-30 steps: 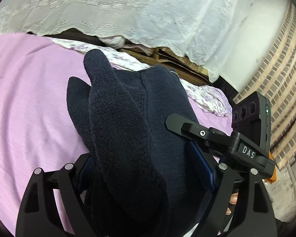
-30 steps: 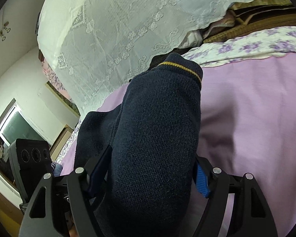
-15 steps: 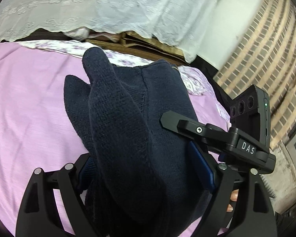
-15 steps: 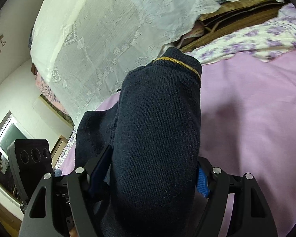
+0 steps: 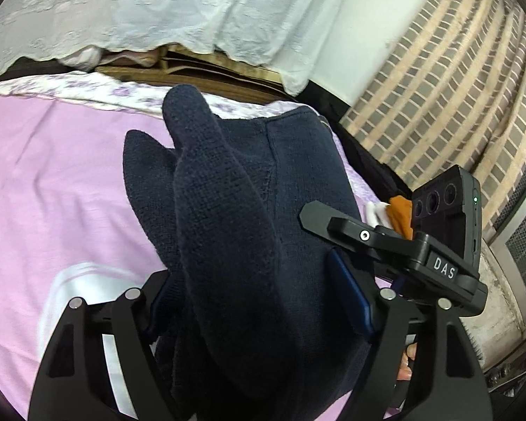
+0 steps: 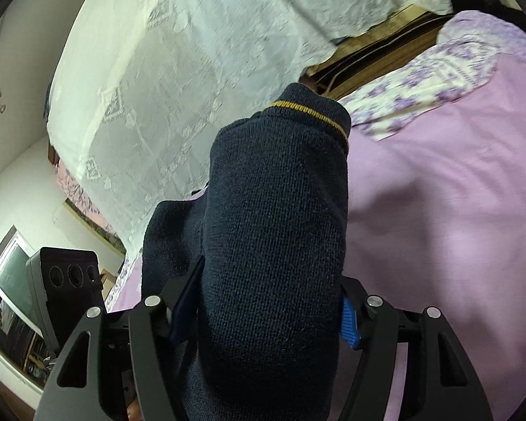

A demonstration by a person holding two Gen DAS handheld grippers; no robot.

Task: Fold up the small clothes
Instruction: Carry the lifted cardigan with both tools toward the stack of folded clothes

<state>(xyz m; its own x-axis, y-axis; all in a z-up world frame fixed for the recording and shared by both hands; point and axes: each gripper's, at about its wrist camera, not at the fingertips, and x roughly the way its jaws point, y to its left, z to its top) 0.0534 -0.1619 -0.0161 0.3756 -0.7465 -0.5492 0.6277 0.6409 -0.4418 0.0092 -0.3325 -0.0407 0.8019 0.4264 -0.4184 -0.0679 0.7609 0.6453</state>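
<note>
A thick, folded navy knit garment (image 5: 245, 210) fills the middle of both views, held up over the purple bed sheet (image 5: 52, 175). My left gripper (image 5: 259, 298) grips it from both sides, blue pads pressed into the knit, jaws closing. The right wrist view shows the same garment (image 6: 277, 210), with a yellow stripe (image 6: 308, 110) along its far edge. My right gripper (image 6: 263, 301) squeezes it too, jaws closing. The right gripper's body (image 5: 403, 249) sits close at the right of the left wrist view. My fingertips are buried in the fabric.
A white lace cloth (image 5: 157, 10) hangs behind the bed, over wooden boards (image 5: 193, 70). A floral cloth (image 6: 438, 77) lies along the sheet's far edge. A brick wall (image 5: 438, 87) rises at the right. Small orange and white items (image 5: 399, 210) lie near the bed's right edge.
Both grippers carried the garment sideways across the bed; the brick wall now fills more of the left view. The jaws narrowed a little. A pale striped patch entered at the lower left.
</note>
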